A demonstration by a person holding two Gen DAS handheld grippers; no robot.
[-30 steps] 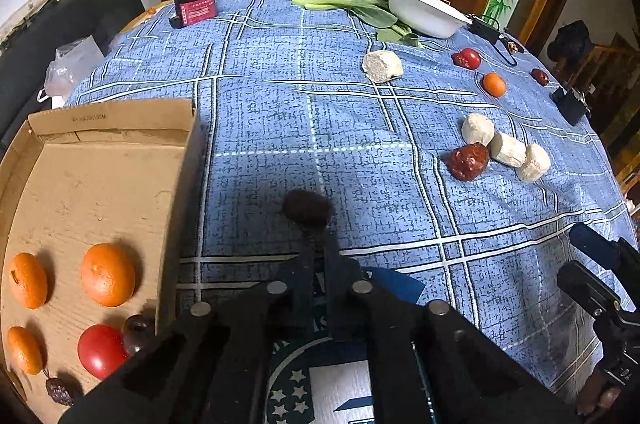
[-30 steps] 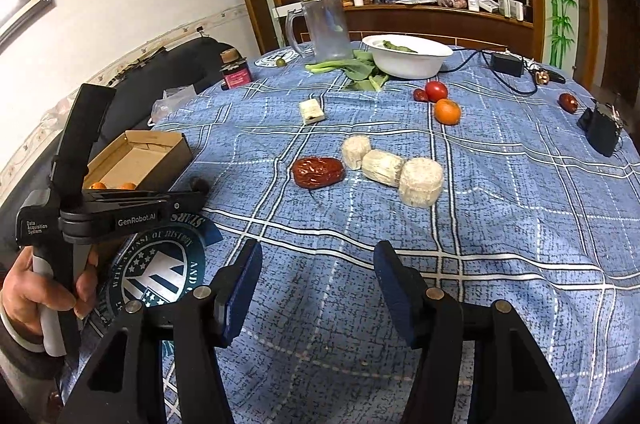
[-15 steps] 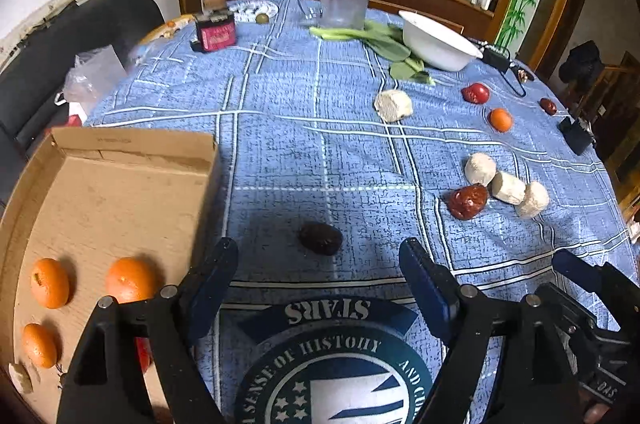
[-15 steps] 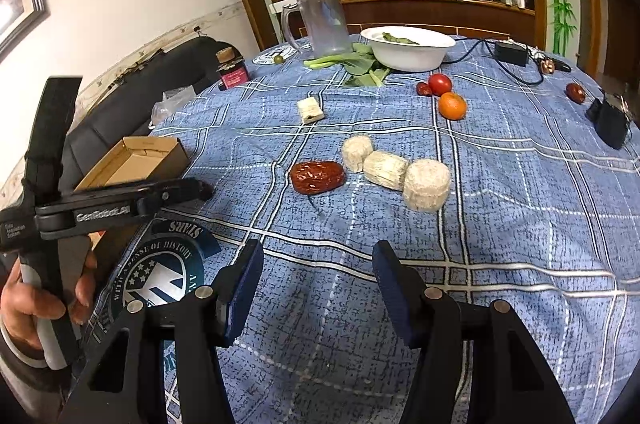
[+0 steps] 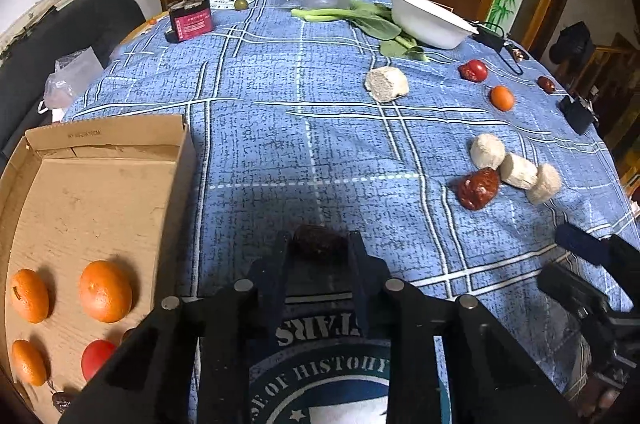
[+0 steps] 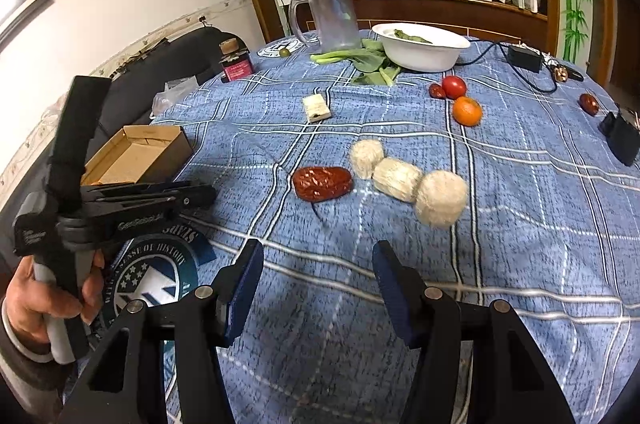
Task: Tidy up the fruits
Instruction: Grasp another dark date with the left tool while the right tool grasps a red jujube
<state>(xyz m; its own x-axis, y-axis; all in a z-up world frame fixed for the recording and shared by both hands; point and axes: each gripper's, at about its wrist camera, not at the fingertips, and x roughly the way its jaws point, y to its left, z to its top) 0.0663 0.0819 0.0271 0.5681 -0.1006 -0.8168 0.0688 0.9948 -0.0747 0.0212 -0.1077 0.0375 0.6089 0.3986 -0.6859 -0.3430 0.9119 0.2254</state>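
The jaws of the left gripper (image 5: 318, 248) are drawn in on either side of a dark dried date (image 5: 318, 243) on the blue plaid tablecloth (image 5: 280, 128), pinching it, just right of the cardboard box (image 5: 100, 160) holding three oranges (image 5: 105, 291) and a tomato (image 5: 97, 364). The right gripper (image 6: 318, 288) hovers with its jaws spread wide and nothing between them, near a large red jujube (image 6: 322, 183) that touches a row of three pale cut chunks (image 6: 400, 178).

right gripper (image 6: 318, 278) fingers apart above tablecloth (image 6: 500, 224)
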